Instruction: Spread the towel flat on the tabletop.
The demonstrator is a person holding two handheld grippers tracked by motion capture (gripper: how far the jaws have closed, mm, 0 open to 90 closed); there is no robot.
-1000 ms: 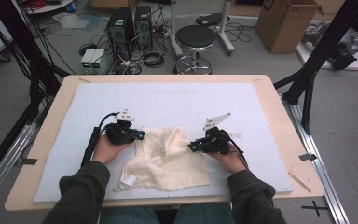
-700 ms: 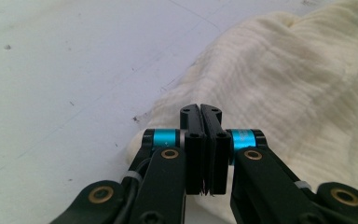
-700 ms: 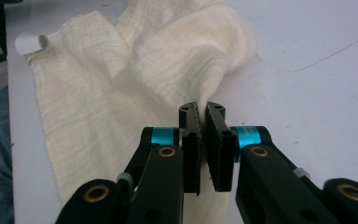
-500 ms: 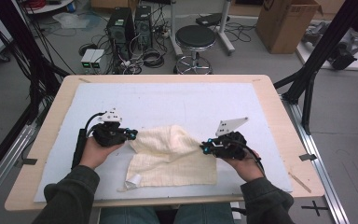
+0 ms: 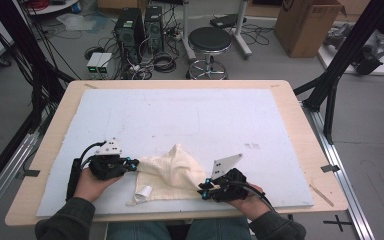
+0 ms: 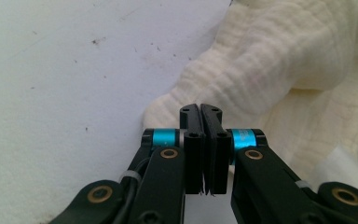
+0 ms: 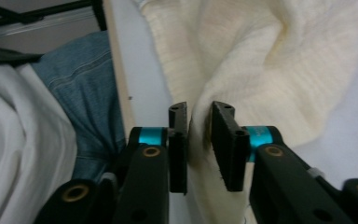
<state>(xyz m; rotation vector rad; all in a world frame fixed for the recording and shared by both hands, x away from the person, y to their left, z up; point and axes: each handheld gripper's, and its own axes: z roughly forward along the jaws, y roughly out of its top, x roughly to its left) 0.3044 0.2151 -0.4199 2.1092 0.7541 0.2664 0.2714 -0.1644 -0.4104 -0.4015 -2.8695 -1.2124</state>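
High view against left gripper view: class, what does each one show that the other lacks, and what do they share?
The high view adds the wooden table, the stool and the cardboard box on the floor beyond. The left gripper view adds the left gripper close up, jaws pressed shut at the edge of the cloth, and its crinkled weave. Both share cloth, left gripper and white mat.

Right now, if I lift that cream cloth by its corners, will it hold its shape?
Probably not. The cloth lies bunched in soft folds, so it likely flops and sags. It looks thin and light. Its crinkled weave should grip well; the left gripper pinches its edge.
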